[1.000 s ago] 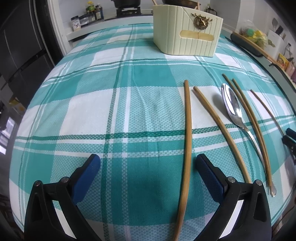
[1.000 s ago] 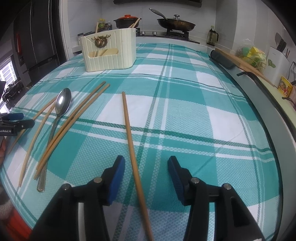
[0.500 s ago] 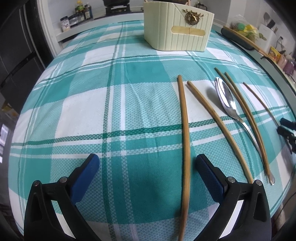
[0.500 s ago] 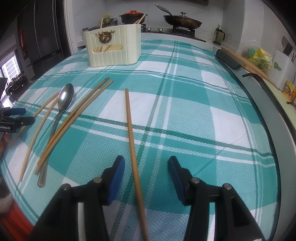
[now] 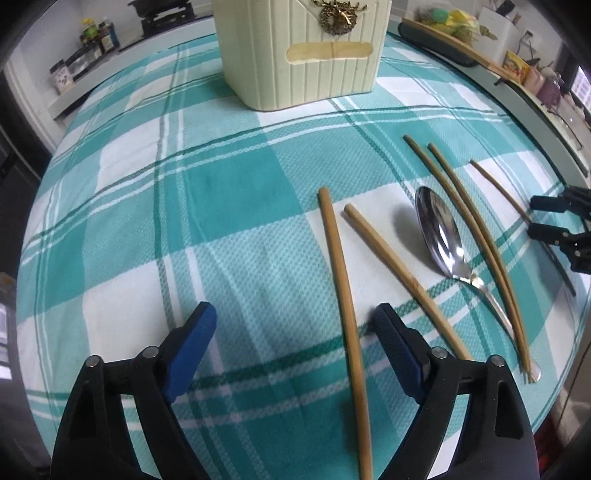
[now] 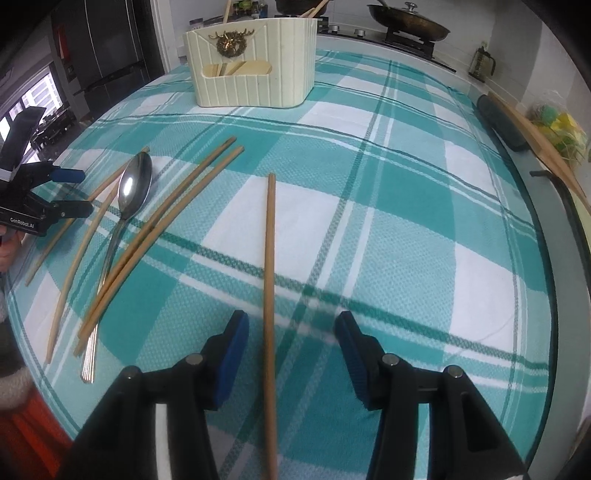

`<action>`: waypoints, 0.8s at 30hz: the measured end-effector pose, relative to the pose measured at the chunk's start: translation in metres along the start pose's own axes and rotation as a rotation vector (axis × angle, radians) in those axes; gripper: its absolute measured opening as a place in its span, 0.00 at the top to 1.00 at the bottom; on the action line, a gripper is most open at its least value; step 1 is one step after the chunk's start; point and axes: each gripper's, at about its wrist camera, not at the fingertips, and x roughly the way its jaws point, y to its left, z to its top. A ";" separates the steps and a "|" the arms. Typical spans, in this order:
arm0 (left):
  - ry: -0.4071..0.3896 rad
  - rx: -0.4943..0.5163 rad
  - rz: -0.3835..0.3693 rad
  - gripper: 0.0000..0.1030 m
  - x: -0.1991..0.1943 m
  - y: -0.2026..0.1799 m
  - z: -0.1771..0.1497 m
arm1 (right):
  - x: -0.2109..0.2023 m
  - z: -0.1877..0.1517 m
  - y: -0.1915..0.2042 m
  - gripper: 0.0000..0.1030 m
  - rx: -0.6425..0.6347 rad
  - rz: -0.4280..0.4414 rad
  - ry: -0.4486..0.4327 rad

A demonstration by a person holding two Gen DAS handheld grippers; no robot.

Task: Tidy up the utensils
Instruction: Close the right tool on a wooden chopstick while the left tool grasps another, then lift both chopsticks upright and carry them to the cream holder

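Several wooden chopsticks and a metal spoon (image 5: 441,236) lie on a teal plaid cloth. A cream ribbed utensil holder (image 5: 303,51) stands at the far side; it also shows in the right wrist view (image 6: 255,70). My left gripper (image 5: 295,332) is open low over the cloth, with one chopstick (image 5: 343,295) between its fingers, near the right one. My right gripper (image 6: 291,343) is open, straddling a lone chopstick (image 6: 269,273). The spoon (image 6: 129,199) lies left of it among other chopsticks.
The table edge curves along the right with a dark roll (image 6: 502,122) and a long wooden stick (image 6: 543,147). A stove with a pan (image 6: 406,22) stands behind the holder. Jars (image 5: 96,33) sit on the far left counter.
My left gripper has moved forward and lower toward the holder, bringing its chopstick between the fingers. My right gripper has moved forward along its chopstick and opened wider.
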 end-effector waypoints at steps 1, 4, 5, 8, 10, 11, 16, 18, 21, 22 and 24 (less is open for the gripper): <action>0.006 0.001 -0.001 0.21 0.002 0.000 0.007 | 0.004 0.009 0.000 0.51 -0.004 0.002 0.006; 0.017 0.006 -0.003 0.31 0.007 -0.002 0.023 | 0.018 0.038 0.006 0.58 -0.029 0.010 0.025; 0.018 0.013 0.003 0.37 0.008 -0.004 0.027 | 0.023 0.048 0.009 0.64 -0.039 0.014 0.026; 0.012 0.021 -0.007 0.72 0.007 -0.009 0.033 | 0.035 0.072 0.021 0.84 -0.063 0.005 0.020; 0.007 0.021 -0.002 0.92 0.007 -0.011 0.035 | 0.040 0.082 0.024 0.94 -0.051 0.009 0.019; 0.001 0.016 0.000 0.93 0.006 -0.011 0.035 | 0.042 0.084 0.026 0.94 -0.041 -0.004 0.014; -0.076 -0.042 -0.017 0.95 -0.017 -0.003 0.030 | 0.032 0.085 0.021 0.94 0.039 0.019 -0.048; -0.128 -0.071 -0.031 0.95 -0.037 0.003 0.028 | 0.014 0.083 0.016 0.94 0.070 0.029 -0.105; -0.214 -0.104 -0.051 0.95 -0.073 0.008 0.024 | -0.019 0.079 0.009 0.94 0.103 0.037 -0.190; -0.243 -0.115 -0.059 0.95 -0.086 0.010 0.021 | -0.031 0.078 0.007 0.94 0.113 0.041 -0.218; -0.298 -0.132 -0.072 0.95 -0.110 0.012 0.017 | -0.057 0.074 0.003 0.94 0.129 0.049 -0.278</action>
